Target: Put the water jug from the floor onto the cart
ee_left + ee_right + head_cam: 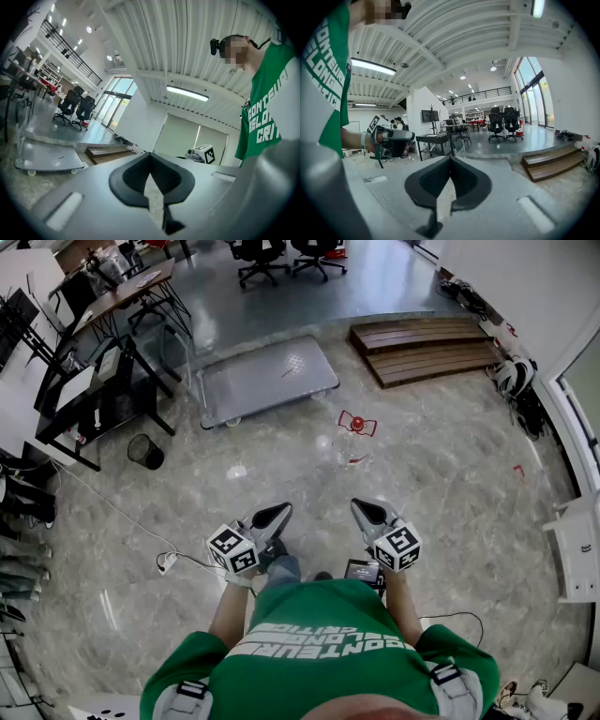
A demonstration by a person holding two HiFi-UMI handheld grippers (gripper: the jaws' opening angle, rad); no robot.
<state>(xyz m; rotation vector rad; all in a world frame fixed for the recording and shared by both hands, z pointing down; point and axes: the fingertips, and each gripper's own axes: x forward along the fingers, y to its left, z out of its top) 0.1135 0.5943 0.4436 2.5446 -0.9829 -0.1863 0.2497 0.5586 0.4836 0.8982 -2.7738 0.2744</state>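
Head view shows the left gripper (279, 511) and right gripper (360, 506) side by side above the floor (450, 484). Each has its jaws pressed together at the tips, pinching nothing and touching nothing. The water jug (353, 441), clear with a red top, is on the floor at 12 o'clock from the right gripper, well apart. The cart (267, 379) is at 10 o'clock from the jug.

The head camera looks steeply down over the person's shoulders (323, 648) at the floor (441, 484), while cameras close behind the left tongs (150, 153) and right tongs (450, 158) face outward, roughly level; all three share the wooden steps (427, 348).
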